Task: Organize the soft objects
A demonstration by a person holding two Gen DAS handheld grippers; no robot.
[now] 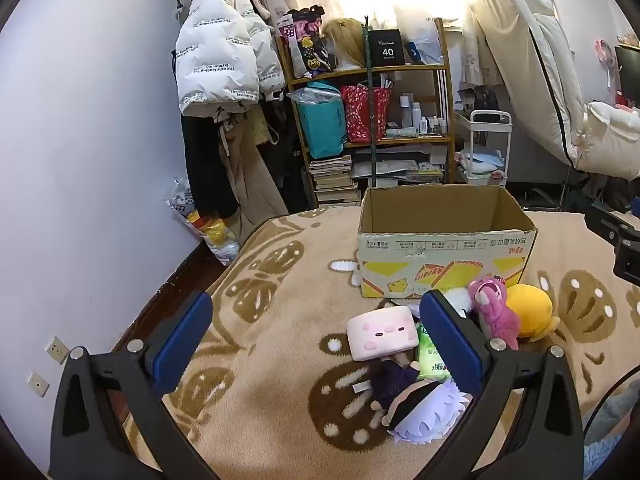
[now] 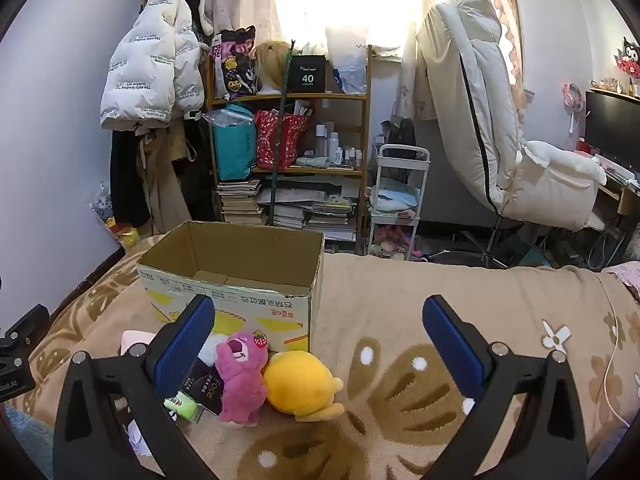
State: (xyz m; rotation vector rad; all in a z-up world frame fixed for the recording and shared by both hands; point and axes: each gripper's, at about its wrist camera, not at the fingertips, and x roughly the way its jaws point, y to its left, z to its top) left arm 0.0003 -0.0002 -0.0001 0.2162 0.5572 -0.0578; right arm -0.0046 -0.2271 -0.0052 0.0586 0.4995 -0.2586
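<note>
On the patterned blanket, the cardboard box [image 2: 236, 276] stands empty. Pink bear plush [image 2: 240, 376], yellow plush [image 2: 298, 384], square pink pillow [image 1: 380, 332] and white-haired doll [image 1: 424, 408] lie just before it. Left gripper [image 1: 316, 344] and right gripper [image 2: 320, 344] gape wide, holding nothing. Sorting appears unstarted.

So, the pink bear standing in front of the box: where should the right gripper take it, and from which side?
Grip the pink bear across its torso, below the head. It stands upright, and the torso looks narrower than the head. The yellow plush presses against its right side, so coming from above and in front seems safest, one finger on its front and one behind. The right gripper is open and empty.
</note>
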